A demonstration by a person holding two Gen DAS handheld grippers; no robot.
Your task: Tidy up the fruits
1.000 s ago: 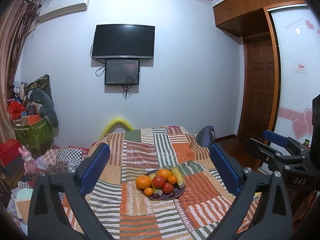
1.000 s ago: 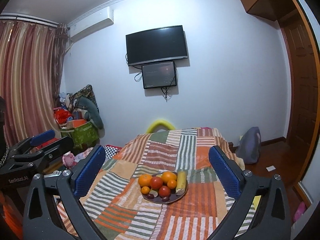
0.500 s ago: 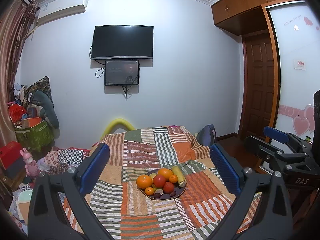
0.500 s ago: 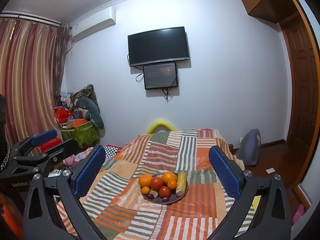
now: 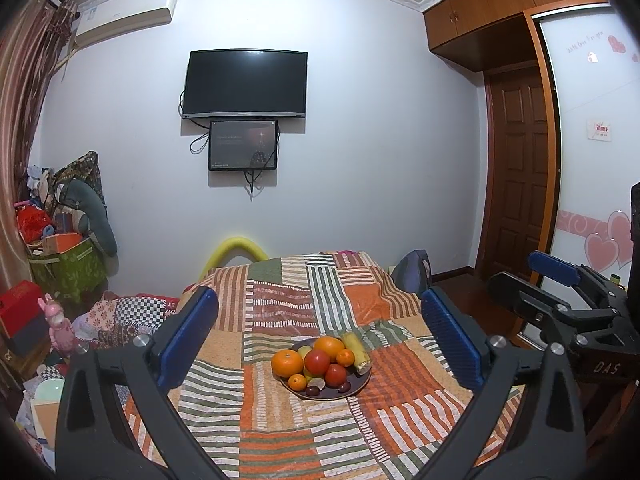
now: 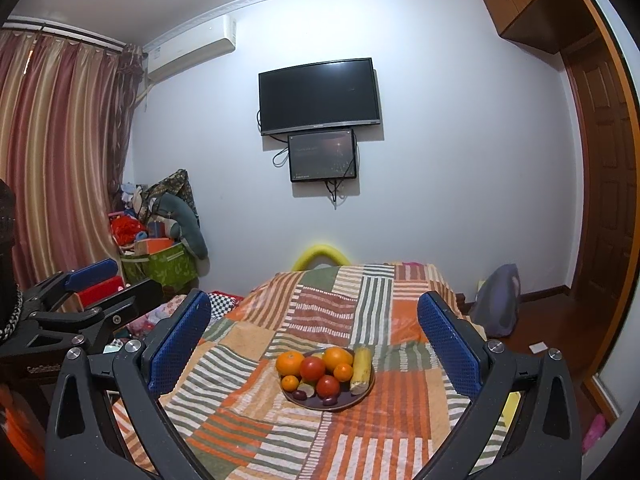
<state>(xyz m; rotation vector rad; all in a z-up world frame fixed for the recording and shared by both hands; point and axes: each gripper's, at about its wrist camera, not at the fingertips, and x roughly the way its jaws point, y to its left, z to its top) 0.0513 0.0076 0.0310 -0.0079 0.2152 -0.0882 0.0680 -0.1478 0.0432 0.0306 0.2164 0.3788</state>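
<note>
Patchwork cloth (image 5: 280, 320) in orange, green and white stripes is being shown spread over a table beneath a wall-mounted television (image 5: 245, 83). Near its middle, a dark plate (image 5: 358, 385) is being used to hold the fruits (image 5: 318, 360): oranges, red tomatoes, small dark plums and a yellow corn cob. The left gripper (image 5: 320, 344) and the right gripper (image 6: 314, 340) are both being held wide apart and empty, short of the plate.
</note>
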